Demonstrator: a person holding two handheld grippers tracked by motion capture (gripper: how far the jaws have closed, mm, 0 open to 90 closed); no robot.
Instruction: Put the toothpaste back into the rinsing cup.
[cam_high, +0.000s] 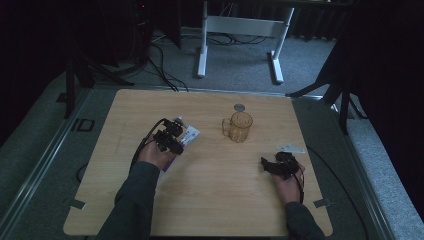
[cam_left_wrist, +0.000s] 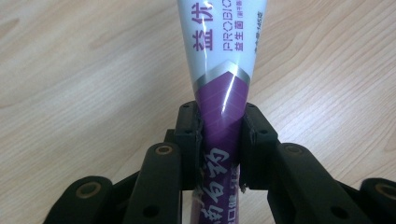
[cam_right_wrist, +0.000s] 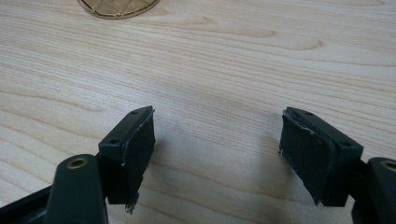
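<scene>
My left gripper (cam_left_wrist: 220, 125) is shut on a white and purple toothpaste tube (cam_left_wrist: 223, 70), its two black pads pinching the purple part while the white end points away over the wood. In the high view the left gripper (cam_high: 170, 137) holds the tube (cam_high: 189, 134) at the table's middle left. An amber glass mug (cam_high: 240, 127) with a handle stands upright to the right of the tube. My right gripper (cam_right_wrist: 217, 140) stands open just above the bare wood, nothing between its pads, with the mug's base (cam_right_wrist: 119, 7) at the top edge. In the high view the right gripper (cam_high: 277, 165) is at the right.
A small grey round disc (cam_high: 239, 107) lies behind the mug. A flat pale strip (cam_high: 291, 148) lies on the wood just beyond the right gripper. The wooden table (cam_high: 210, 205) is bare at the front. White desk legs (cam_high: 202, 45) stand on the carpet beyond the table.
</scene>
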